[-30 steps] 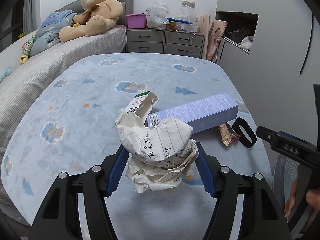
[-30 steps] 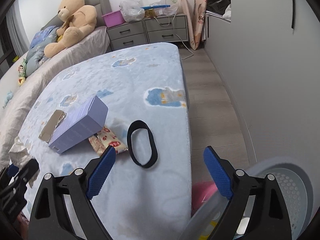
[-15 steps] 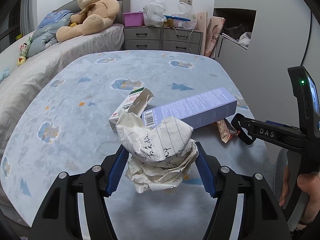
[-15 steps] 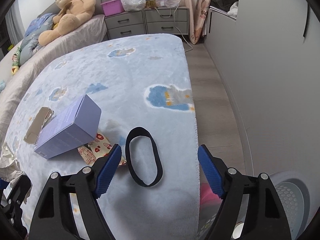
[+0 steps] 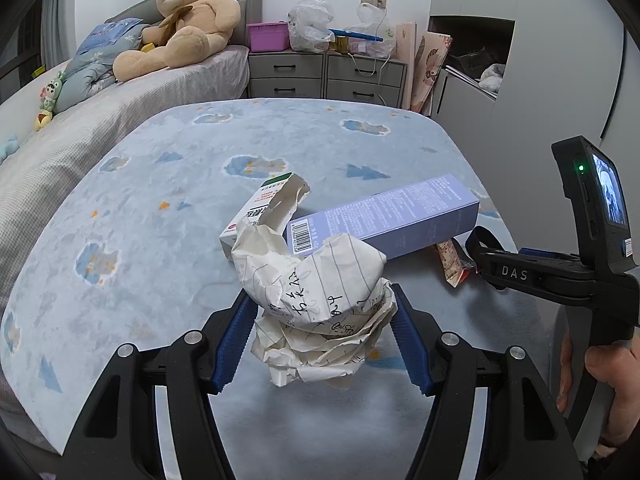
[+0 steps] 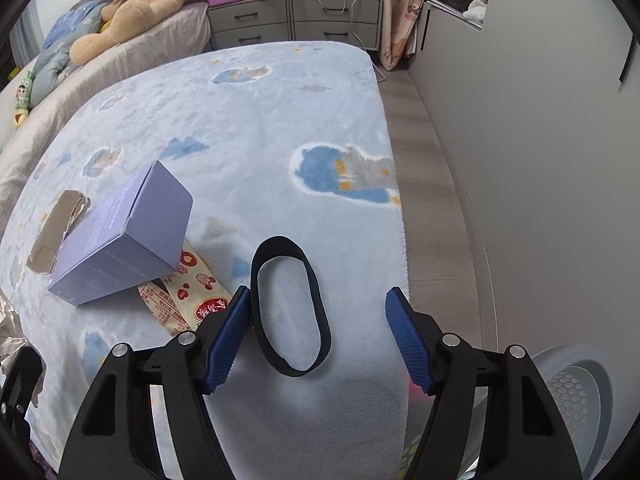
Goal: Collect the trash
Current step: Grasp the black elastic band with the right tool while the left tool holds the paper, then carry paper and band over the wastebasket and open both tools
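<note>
crumpled paper (image 5: 320,304) with handwriting clamped in left gripper (image 5: 323,344) above blue blanket (image 5: 132,248), "das" legible on right gripper (image 6: 316,340), closing yet unclenched around black band (image 6: 290,304) seen only right-side.

Right gripper (image 6: 318,308) now lower over the black band (image 6: 290,306), jaws narrowing around it, pads not yet touching; it intrudes farther into the left wrist view.
</note>
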{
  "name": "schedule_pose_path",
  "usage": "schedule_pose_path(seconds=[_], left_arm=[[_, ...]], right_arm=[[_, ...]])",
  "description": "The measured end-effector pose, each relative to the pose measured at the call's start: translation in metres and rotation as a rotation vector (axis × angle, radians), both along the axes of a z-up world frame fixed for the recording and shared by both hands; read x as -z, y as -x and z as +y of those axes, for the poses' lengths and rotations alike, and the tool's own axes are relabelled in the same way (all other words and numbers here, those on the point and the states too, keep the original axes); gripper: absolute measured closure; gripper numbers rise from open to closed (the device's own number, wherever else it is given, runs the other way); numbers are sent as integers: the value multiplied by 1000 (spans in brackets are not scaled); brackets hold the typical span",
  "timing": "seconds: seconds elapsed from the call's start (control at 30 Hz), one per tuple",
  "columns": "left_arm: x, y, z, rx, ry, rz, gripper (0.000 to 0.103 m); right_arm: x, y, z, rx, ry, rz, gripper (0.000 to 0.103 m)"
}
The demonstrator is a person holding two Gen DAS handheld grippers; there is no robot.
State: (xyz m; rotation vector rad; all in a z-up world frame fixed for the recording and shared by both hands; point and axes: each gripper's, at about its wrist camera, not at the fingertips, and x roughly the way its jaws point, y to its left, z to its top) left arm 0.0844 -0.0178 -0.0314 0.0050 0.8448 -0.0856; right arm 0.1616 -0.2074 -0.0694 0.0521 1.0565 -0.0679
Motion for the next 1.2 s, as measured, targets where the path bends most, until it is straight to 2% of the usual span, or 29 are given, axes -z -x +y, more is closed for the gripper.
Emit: schedule_pose_path(seconds=[0.2,0.3,0.47,0.53,0.93,1.2], left_arm=[[0,0,0,0,1,0,39],[1,0,1,1,0,2,39],[2,0,0,2,4,3,39],[4,-1,2,3,8,3,39],[-2,6,-4,39,18,-10,39],[-20,24,-21,94,38,-48,39]], right_arm=[[2,0,4,-23,-16,18,45],[2,2,9,-40,-7,17,55],[1,5,13,-65,-10,7,91],[0,7,13,-67,-17,2,95],[-28,39,-3,-53,-114,-85,96],[-58,87,-27,6,-129,-167,96]])
